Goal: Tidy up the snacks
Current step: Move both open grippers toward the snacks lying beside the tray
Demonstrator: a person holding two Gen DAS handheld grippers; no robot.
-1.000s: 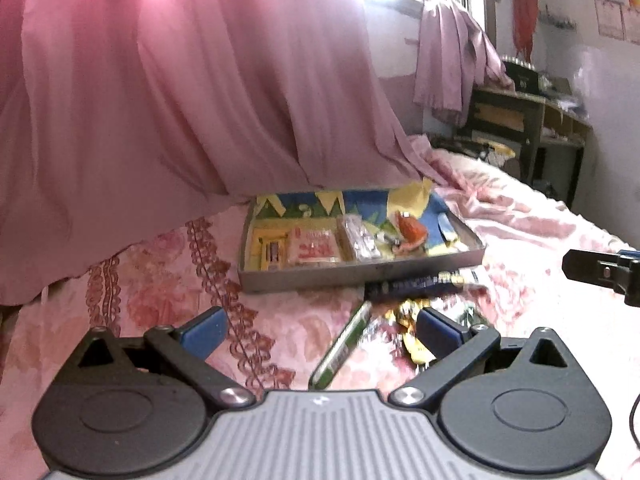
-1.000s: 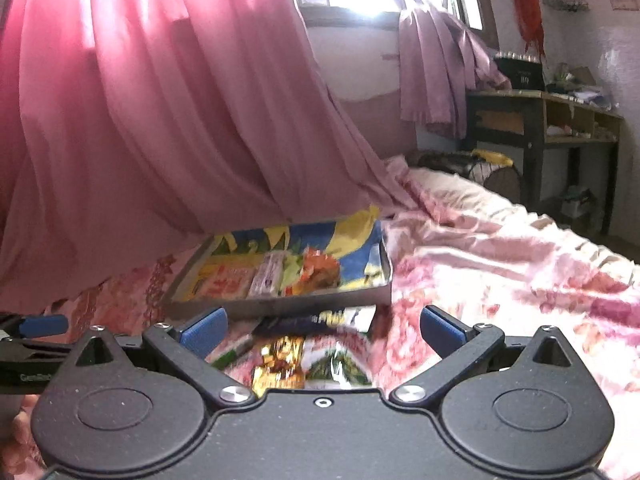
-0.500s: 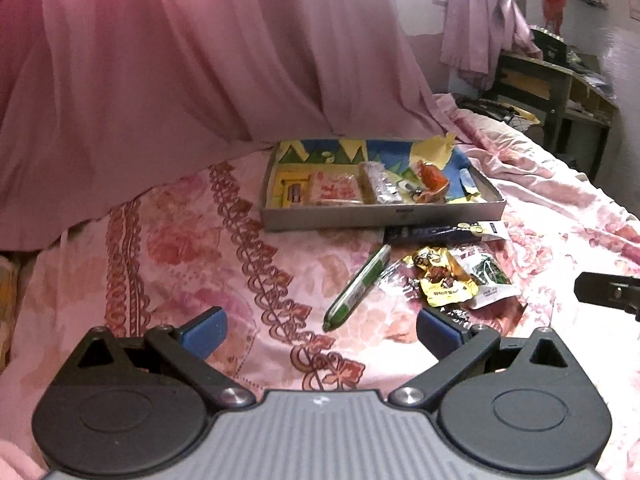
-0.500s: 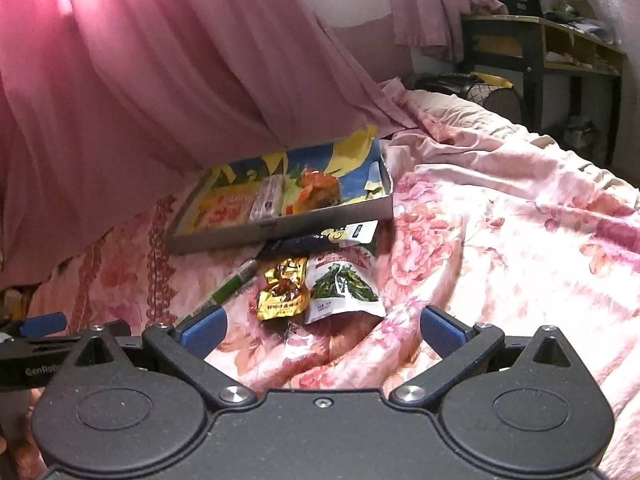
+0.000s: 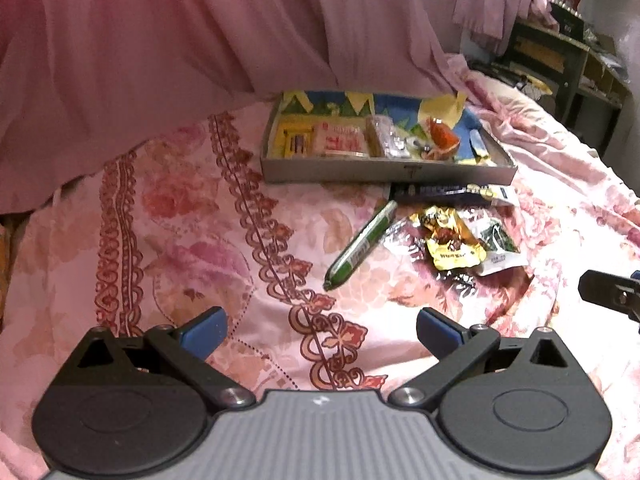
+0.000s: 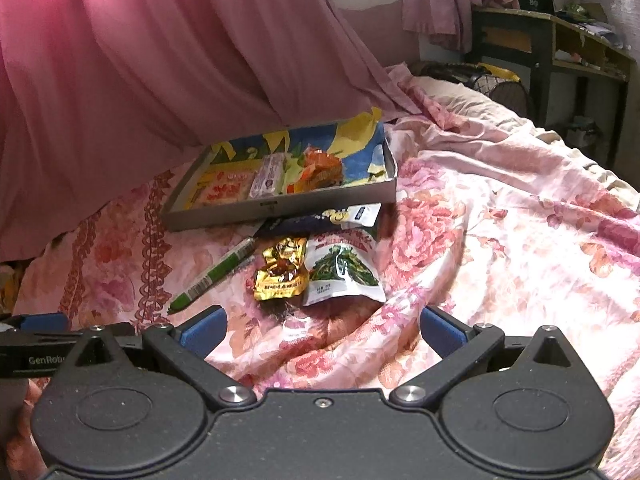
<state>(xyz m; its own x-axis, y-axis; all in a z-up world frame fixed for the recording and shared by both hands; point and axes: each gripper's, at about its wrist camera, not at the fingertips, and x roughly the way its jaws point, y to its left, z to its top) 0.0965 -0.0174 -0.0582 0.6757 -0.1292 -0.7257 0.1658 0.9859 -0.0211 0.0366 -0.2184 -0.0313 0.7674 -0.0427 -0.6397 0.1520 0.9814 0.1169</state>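
A shallow grey tray (image 5: 384, 170) (image 6: 280, 208) with a colourful lining sits on the pink floral bedspread and holds several snack packets. In front of it lie a green stick pack (image 5: 362, 246) (image 6: 214, 272), a gold packet (image 5: 450, 244) (image 6: 282, 272), a white-and-green pouch (image 5: 498, 246) (image 6: 344, 268) and a dark blue packet (image 5: 444, 192) (image 6: 316, 220). My left gripper (image 5: 320, 330) is open and empty, well short of the snacks. My right gripper (image 6: 322, 330) is open and empty, just short of the gold packet and pouch.
Pink curtains (image 5: 200, 40) hang behind the tray. The bedspread (image 6: 500, 240) is rumpled at the right. A dark desk (image 6: 552, 48) with clutter stands at the far right. The right gripper's finger shows at the edge of the left wrist view (image 5: 612, 294).
Both grippers have risen and tilted downward, so the loose snacks in front of the tray now show fully. Both stay open and empty.
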